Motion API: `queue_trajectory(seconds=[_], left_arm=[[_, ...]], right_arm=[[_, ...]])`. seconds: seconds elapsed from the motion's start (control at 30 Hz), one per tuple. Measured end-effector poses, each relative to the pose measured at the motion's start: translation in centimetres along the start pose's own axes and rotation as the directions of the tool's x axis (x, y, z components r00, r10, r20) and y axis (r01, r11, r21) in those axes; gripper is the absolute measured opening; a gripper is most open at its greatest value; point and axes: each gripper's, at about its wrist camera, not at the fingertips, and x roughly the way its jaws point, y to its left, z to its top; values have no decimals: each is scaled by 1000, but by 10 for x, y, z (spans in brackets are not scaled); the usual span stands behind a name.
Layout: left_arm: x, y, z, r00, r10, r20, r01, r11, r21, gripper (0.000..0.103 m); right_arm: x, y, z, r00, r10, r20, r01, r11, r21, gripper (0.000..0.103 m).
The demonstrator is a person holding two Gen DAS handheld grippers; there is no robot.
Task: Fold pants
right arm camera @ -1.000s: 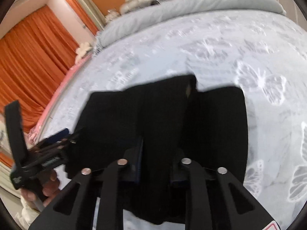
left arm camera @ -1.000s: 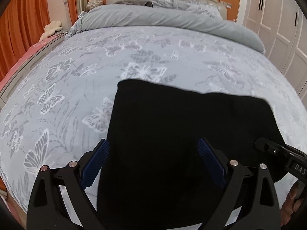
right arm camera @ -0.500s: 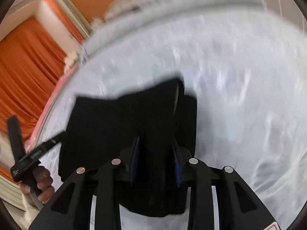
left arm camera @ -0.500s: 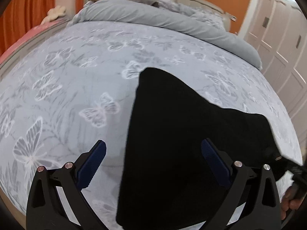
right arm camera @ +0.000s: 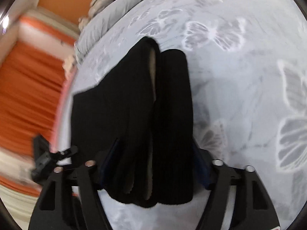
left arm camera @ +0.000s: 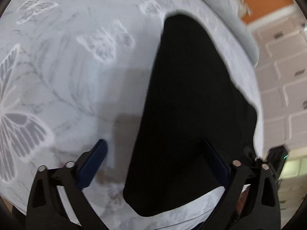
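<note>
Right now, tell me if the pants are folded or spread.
Folded: the pants lie doubled in stacked black layers on the bed.

Right gripper pads hidden by pants; curtain blurred.

Black pants are showing a beige lining at the fold. The bedspread is looking pale grey with white butterflies. Orange curtains are hanging beyond the bed's edge, beside an orange wall.
</note>
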Motion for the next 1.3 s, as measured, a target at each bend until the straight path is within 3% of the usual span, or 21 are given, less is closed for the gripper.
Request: queue_trajectory(seconds=[0.03, 0.13, 0.17, 0.23, 0.3, 0.37, 0.43, 0.47, 0.5, 0.57, 0.63, 0.73, 0.87, 0.9, 0.93, 1.0, 1.03, 1.1, 1.17, 1.23, 1.3], left_arm=[[-2, -7, 0, 1000, 3, 19, -4, 999, 38, 49], [-21, -16, 9, 995, -74, 68, 73, 997, 12, 31], [-40, -18, 11, 982, -149, 116, 149, 989, 10, 28], [-77, -19, 11, 961, -191, 198, 186, 982, 44, 28], [-99, -14, 8, 949, -209, 238, 198, 978, 69, 32], [-96, -2, 5, 956, -187, 224, 179, 982, 57, 57], [-67, 14, 1, 988, -17, 156, 18, 1000, -2, 64], [-52, 23, -4, 990, 79, 114, -75, 996, -37, 64], [-49, 27, -8, 992, 80, 101, -75, 996, -53, 64], [-56, 29, -14, 994, -41, 106, 48, 997, -64, 71], [-73, 24, -17, 980, -103, 169, 109, 994, -26, 90], [-95, 15, -25, 952, -18, 305, 18, 1000, 4, 92], [-103, 2, -27, 926, 48, 374, -60, 998, 22, 92], [-103, 0, -27, 922, 59, 381, -78, 996, 35, 92], [-104, -1, -29, 920, 71, 386, -96, 994, 46, 92], [-103, -5, -23, 908, 121, 400, -160, 985, 65, 92], [-103, -5, -17, 902, 147, 406, -189, 980, 66, 92], [-105, -6, -12, 885, 179, 429, -231, 970, 71, 92], [-105, -8, -9, 866, 222, 448, -283, 956, 73, 92], [-96, -12, -7, 850, 281, 445, -352, 932, 83, 92], [-82, -13, -2, 858, 320, 403, -383, 920, 85, 92]], right_arm=[[1, 6, 0, 1000, -9, 10, 9, 1000, -24, 41], [-17, 35, 6, 997, 21, 78, -15, 997, -72, 36], [-33, 47, 9, 991, 68, 118, -58, 995, -87, 36], [-60, 70, 10, 977, 125, 174, -103, 986, -134, 36], [-75, 85, 8, 967, 174, 184, -143, 974, -173, 39], [-56, 75, 4, 981, 151, 123, -132, 980, -147, 46], [-21, 45, -4, 998, 20, 53, -16, 997, -80, 54], [-7, 25, -14, 992, -118, 46, 119, 993, -23, 60], [-10, 12, -22, 994, -30, 102, 27, 999, 30, 59], [-28, 16, -22, 987, -19, 158, 7, 997, 72, 60], [-48, 41, -17, 960, -61, 272, 75, 996, -42, 62], [-44, 81, 1, 957, -107, 270, 161, 969, -188, 71], [1, 83, 47, 951, -198, 236, 245, 951, -189, 76], [10, 78, 54, 955, -209, 212, 247, 954, -172, 74], [31, 74, 62, 964, -208, 165, 235, 958, -162, 40], [36, 72, 63, 974, -202, 101, 218, 960, -176, 22], [28, 79, 60, 978, -175, 115, 195, 963, -188, 5], [-9, 111, 58, 975, -82, 205, 131, 962, -240, 5], [-37, 126, 50, 956, -60, 288, 144, 949, -282, 5], [-26, 113, 51, 950, -138, 280, 215, 940, -267, 10], [26, 70, 52, 935, -330, 126, 352, 907, -230, 15]])
